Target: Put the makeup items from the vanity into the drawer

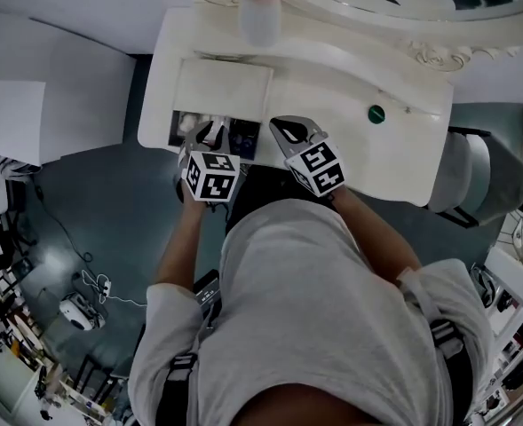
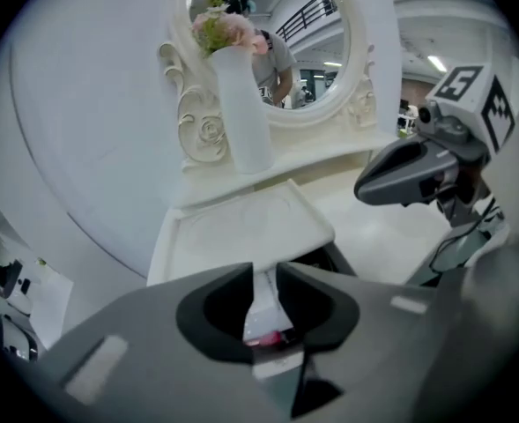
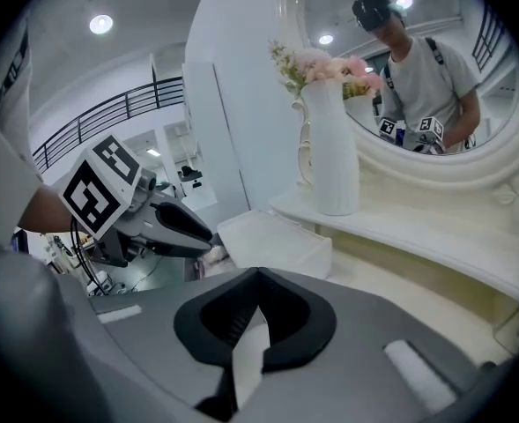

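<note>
Left tool [image 2: 264, 273]: jaws narrowly apart, nothing clamped. It hangs above the open drawer [image 1: 178, 130] at the left end of the white desk [image 1: 394, 162]. Through the gap between the jaws I note a flat white packet [image 2: 263, 302] and a small pink item [image 2: 270, 334] lying in the drawer. Only the left gripper view shows them this plainly. Right tool [image 3: 255, 277]: jaw tips together, empty, just beside the left one at the desk's front.

Outstanding item: one small round dark-green disc [image 1: 376, 114] lies flat on the desk top, well apart from the drawer. It sits to the right of the right tool and a little farther back. Being round, it offers no long axis to square up to. I judge my right hand the nearer. Only the head view shows the disc. Both gripper views look instead toward the tall white vase of pink flowers [image 3: 334, 157] and the oval mirror [image 2: 312, 60] behind it.
</note>
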